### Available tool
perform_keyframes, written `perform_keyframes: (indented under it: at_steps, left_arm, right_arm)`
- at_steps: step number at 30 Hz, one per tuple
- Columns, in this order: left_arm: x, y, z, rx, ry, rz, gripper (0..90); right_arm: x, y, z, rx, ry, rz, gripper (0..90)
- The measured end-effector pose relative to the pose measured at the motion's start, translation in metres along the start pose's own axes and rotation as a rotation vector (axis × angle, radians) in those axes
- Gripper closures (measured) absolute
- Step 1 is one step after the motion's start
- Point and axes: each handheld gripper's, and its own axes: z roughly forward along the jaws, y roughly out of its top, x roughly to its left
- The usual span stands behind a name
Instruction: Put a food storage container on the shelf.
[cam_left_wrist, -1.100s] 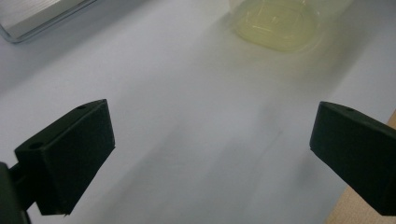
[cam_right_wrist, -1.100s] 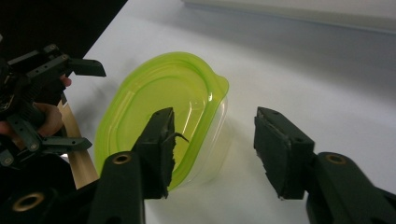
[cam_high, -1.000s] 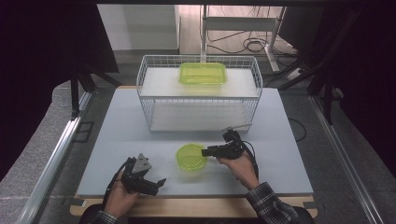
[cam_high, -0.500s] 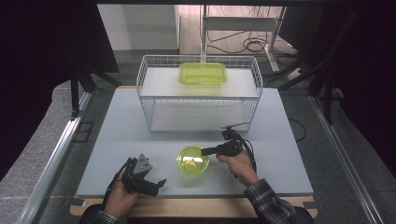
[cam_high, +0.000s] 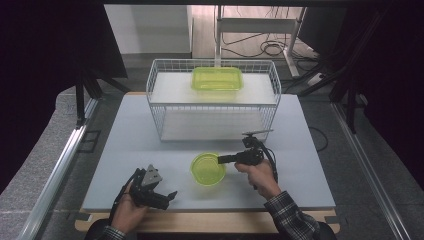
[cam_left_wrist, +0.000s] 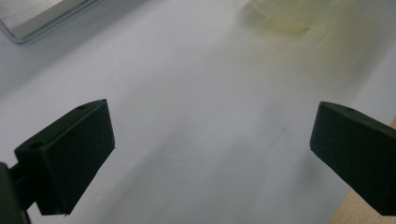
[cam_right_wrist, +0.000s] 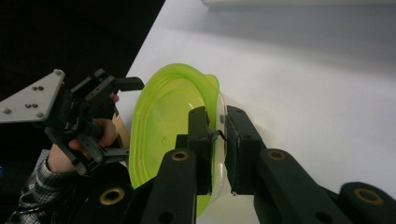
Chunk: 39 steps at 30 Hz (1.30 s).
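1. Green plastic bowl sat on the white table, near its front edge.
2. Right gripper had just closed, pinching the bowl's rim.
3. Left gripper rested wide open, holding nothing.
4. Bowl looked light, thin and slick; the rim seemed the surest hold.

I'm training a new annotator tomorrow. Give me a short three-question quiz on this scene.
1. True or false: the right hand-held gripper is clamped on the rim of the round green container.
2. Which is open over bare table: A) the left hand-held gripper, B) the right one?
3. Fill in: the rectangular green container sits on the upper level of the white wire ____.

Key: 1 true, its jaws have just been closing with the rim between them; 2 A; 3 rack.
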Motion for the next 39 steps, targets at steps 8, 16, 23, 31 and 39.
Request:
perform_keyframes:
  at_steps: [8,16,23,31,39]
  left_arm:
    - [0.001,0.0,0.0,-0.003,-0.002,-0.005,0.0]
    - [0.0,0.0,0.001,0.001,-0.004,0.0,0.0]
    - [0.0,0.0,0.0,-0.001,-0.003,-0.002,0.0]
    - [0.001,0.0,0.001,-0.001,-0.003,-0.003,0.0]
    - [0.0,0.0,0.001,0.005,-0.003,0.003,0.0]
  right_arm:
    - [0.005,0.007,-0.017,-0.049,0.021,0.002,81.4]
    - [0.01,0.013,-0.028,-0.078,0.021,0.0,81.3]
    - [0.016,0.021,-0.04,-0.109,0.024,-0.006,81.3]
    - [0.025,0.031,-0.054,-0.137,0.025,-0.014,81.4]
    - [0.033,0.042,-0.068,-0.17,0.029,-0.027,81.4]
